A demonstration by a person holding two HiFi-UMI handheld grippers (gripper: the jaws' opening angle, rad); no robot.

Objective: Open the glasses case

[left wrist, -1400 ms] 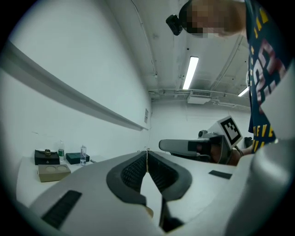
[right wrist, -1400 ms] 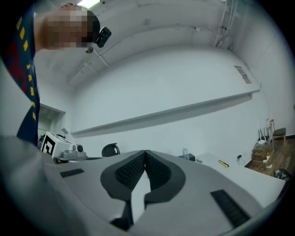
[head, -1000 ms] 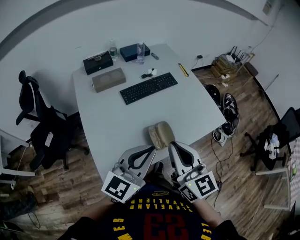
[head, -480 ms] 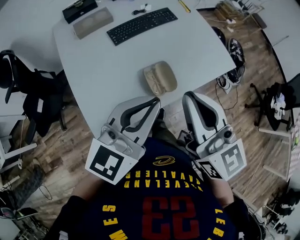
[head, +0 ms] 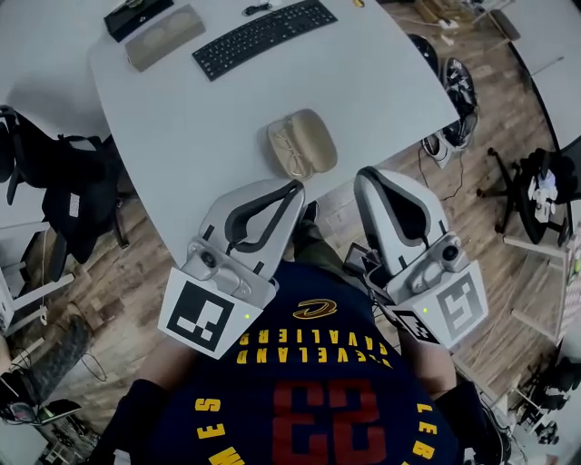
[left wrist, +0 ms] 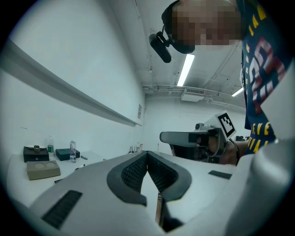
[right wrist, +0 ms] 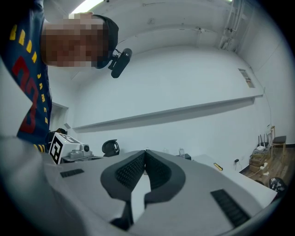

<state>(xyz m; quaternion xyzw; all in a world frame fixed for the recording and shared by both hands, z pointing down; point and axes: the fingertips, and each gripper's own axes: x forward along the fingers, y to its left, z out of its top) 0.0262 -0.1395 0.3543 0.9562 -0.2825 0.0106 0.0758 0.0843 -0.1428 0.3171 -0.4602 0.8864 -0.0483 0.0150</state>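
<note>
The glasses case (head: 302,143) has not shifted on the worktop (head: 209,136), lying open as wanted; left gripper (head: 293,188) and right gripper (head: 367,178) hover near, fingers pressed together, empty.

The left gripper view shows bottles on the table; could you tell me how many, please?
2. A green-labelled bottle stands at the black box's right end; a clear bottle stands in front of the dark box. Others may be hidden.

I find the case (head: 301,143) on the table (head: 182,118) by its near edge, just ahead of the left gripper (head: 296,187) and right gripper (head: 363,174). The keyboard (head: 263,24) lies behind it, with a box (head: 163,24) to the keyboard's left. A chair (head: 64,191) stands left of the table.
</note>
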